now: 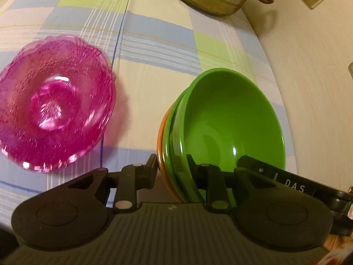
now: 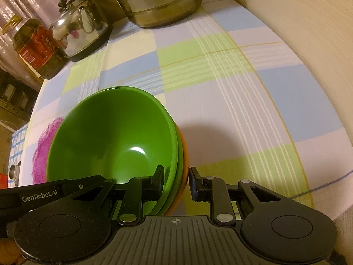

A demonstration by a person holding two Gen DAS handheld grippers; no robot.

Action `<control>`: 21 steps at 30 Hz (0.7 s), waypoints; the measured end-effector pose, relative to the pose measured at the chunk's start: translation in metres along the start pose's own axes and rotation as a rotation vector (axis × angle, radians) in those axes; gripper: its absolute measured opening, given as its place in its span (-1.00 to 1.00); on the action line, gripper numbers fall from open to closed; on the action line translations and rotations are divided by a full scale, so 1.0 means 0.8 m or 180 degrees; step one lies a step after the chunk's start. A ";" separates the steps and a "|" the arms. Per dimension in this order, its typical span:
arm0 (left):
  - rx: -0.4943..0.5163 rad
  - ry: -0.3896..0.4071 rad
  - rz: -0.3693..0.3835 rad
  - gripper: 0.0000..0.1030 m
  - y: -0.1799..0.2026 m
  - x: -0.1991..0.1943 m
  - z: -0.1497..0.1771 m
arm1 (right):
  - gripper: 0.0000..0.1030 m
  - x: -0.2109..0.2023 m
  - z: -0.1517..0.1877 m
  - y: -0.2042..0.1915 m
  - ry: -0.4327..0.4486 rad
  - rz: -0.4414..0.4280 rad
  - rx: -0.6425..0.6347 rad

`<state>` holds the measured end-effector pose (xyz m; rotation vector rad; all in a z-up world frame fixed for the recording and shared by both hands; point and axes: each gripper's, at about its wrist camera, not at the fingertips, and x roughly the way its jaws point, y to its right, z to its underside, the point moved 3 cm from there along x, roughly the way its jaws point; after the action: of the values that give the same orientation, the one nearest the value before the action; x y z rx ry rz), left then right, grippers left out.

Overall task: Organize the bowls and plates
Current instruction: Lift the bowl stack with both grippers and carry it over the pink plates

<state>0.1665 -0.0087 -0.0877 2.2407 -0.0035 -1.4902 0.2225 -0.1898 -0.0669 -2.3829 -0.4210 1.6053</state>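
Glossy green-over-orange round plastic bowl stack (image 1: 229,119), rim pinched by left tool (image 1: 172,165) and right tool (image 2: 176,176), both angled down; ribbed pink glass dishes (image 1: 55,101) beside, checked-cloth tabletop (image 1: 154,44).

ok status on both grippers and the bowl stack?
Left gripper and right gripper shut on bowl stack rims, opposite sides. Green bowls nested on orange. Pink glass dishes beside; steamer pot beyond.

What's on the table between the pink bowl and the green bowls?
Nothing but bare checked tablecloth. The left wrist view shows the pink bowl and the stacked green bowls apart, with only cloth between.
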 end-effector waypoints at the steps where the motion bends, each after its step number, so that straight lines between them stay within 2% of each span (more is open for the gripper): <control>1: -0.0004 0.0002 0.0003 -0.56 0.000 -0.003 0.005 | -0.54 -0.003 0.004 0.000 0.0005 -0.0001 -0.0007; 21: -0.0025 0.0152 -0.0041 -0.56 -0.012 -0.074 0.081 | -0.54 -0.061 0.072 -0.023 0.0111 -0.0096 -0.0106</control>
<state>0.0825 -0.0086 -0.0598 2.2735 0.0316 -1.4407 0.1499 -0.1884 -0.0400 -2.4132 -0.4780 1.5534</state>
